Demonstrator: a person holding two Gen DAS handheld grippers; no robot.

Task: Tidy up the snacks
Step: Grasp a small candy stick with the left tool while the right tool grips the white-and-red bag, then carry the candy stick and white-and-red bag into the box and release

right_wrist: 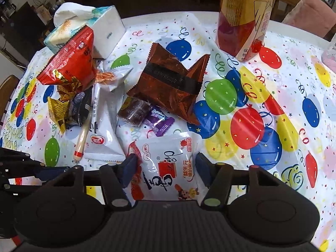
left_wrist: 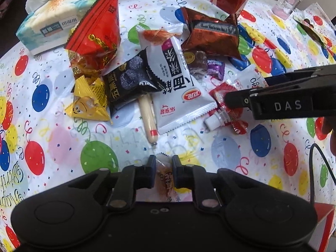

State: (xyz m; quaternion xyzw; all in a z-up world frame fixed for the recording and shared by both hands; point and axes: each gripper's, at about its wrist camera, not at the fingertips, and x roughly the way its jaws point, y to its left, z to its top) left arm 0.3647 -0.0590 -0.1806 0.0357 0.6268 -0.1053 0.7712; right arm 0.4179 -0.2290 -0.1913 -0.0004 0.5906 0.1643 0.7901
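The right gripper (right_wrist: pixel 166 168) is straddling the white jelly pouch (right_wrist: pixel 168 168) with jaws apart (not yet pinching) beside the snack pile, while the left gripper (left_wrist: pixel 163 173) is clamping a small wrapped snack (left_wrist: pixel 164 176), so closing looks next

You have one tissue pack (left_wrist: pixel 45 24), one tall carton (right_wrist: pixel 244 19), one sausage stick (left_wrist: pixel 149 118), one red bag (left_wrist: pixel 97 33), one brown bag (right_wrist: pixel 170 82), two white packets (left_wrist: pixel 178 88) and one jelly pouch (right_wrist: pixel 168 168).
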